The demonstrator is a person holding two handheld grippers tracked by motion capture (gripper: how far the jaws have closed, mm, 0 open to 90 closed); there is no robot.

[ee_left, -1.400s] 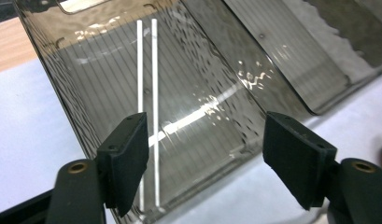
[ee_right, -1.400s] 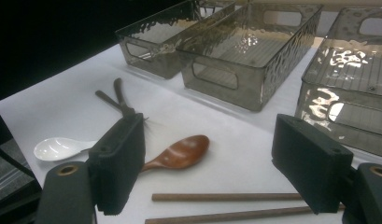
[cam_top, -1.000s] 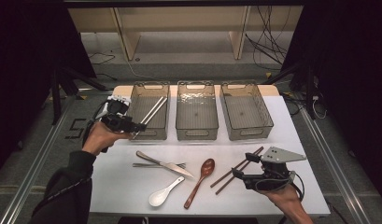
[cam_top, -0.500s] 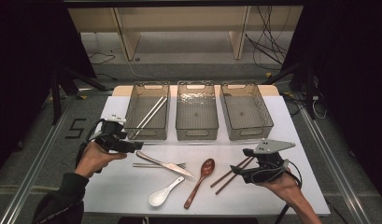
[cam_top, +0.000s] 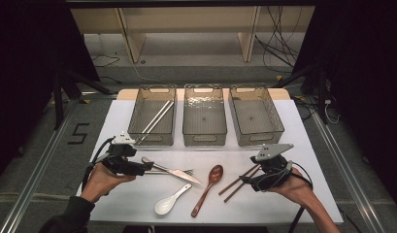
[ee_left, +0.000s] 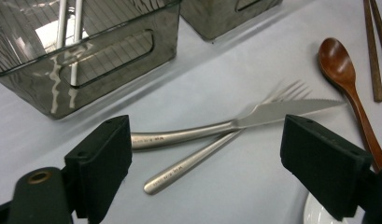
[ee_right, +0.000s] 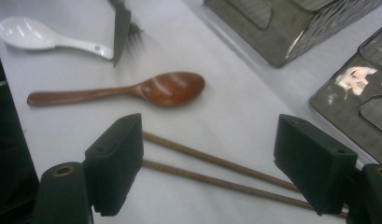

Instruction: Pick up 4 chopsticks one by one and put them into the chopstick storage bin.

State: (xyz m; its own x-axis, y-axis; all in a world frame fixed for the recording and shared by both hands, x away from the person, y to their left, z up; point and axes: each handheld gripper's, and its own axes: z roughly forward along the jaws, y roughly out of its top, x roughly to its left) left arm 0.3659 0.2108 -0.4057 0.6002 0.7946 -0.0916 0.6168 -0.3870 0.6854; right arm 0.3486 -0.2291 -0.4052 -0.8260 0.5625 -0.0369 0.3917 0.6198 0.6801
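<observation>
High view: three clear bins in a row beyond both grippers. Left bin (cam_top: 153, 116) holds two silver chopsticks (cam_top: 156, 119); middle bin (cam_top: 204, 115) and right bin (cam_top: 256, 115) hold nothing. Left gripper (cam_top: 146, 167), jaws just opened wide, at the handle end of knife (cam_top: 174, 171) and fork (cam_top: 173, 172). Right gripper (cam_top: 248, 183) released, at the brown chopsticks (cam_top: 239, 180).

Left gripper view: knife (ee_left: 235, 123), steel, serrated, crossed over the fork (ee_left: 212, 148); both handles lie between the spread jaws, untouched. Wooden spoon (ee_left: 350, 88) beyond the right jaw.

Right gripper view: brown chopsticks (ee_right: 212, 170), thin pair side by side, run between the open jaws. White spoon (ee_right: 46, 38) far off.
</observation>
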